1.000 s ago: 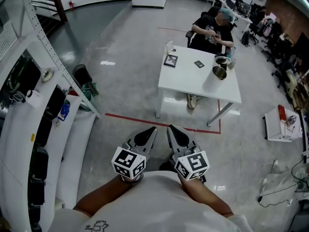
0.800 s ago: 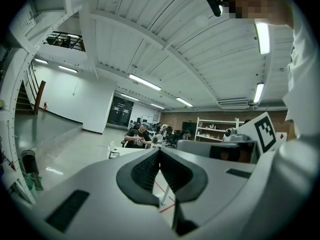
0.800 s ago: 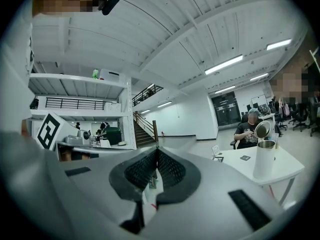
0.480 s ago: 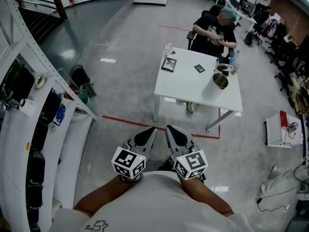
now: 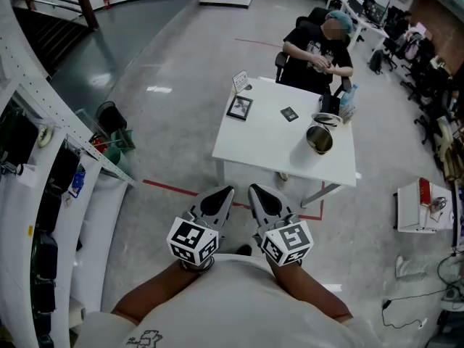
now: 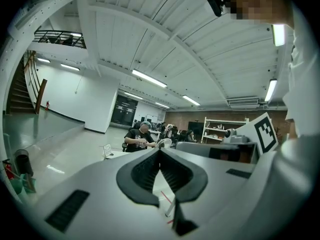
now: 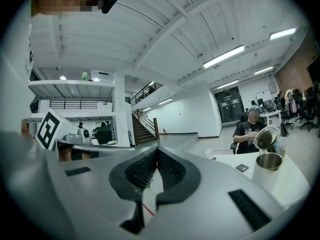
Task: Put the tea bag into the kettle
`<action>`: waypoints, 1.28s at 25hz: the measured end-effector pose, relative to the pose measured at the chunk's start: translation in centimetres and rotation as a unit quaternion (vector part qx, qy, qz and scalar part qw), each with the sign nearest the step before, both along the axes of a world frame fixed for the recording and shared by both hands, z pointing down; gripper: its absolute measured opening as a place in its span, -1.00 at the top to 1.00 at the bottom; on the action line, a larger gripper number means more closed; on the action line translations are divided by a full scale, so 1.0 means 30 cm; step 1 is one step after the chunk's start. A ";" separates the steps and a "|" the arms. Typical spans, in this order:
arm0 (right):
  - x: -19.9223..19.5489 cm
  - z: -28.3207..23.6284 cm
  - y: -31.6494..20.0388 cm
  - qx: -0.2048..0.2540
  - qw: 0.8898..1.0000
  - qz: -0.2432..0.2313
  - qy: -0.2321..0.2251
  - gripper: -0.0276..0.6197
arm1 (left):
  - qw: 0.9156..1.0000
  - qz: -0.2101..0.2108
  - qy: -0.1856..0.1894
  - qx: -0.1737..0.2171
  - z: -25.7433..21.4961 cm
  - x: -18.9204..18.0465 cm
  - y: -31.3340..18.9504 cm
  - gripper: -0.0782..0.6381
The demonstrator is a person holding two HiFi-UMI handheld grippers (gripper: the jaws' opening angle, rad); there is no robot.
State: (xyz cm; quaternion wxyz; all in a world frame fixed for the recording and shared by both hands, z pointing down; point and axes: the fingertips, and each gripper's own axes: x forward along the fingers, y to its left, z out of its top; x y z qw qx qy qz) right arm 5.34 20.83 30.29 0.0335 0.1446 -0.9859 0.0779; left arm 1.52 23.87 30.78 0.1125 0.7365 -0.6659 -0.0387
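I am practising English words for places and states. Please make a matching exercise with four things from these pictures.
Things:
1 kettle
2 red tape
3 person
4 right gripper

Places or states:
a on the floor
b shut, empty
c seated at the far side of the table
d on the table, lid open

Pairs: 1-d, 2-a, 3-c, 4-b
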 end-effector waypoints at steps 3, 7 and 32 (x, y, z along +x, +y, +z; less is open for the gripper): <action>0.022 0.018 -0.094 -0.004 1.000 0.001 0.002 0.88 | 1.000 -0.007 0.002 -0.004 0.010 0.003 -0.090 0.76; 0.066 0.029 -0.191 -0.010 1.000 0.014 0.002 0.88 | 1.000 0.000 0.002 -0.011 0.024 0.021 -0.190 0.76; -0.126 0.017 -0.674 0.007 0.981 0.192 0.014 0.88 | 0.981 0.196 -0.009 0.007 0.023 -0.154 -0.755 0.76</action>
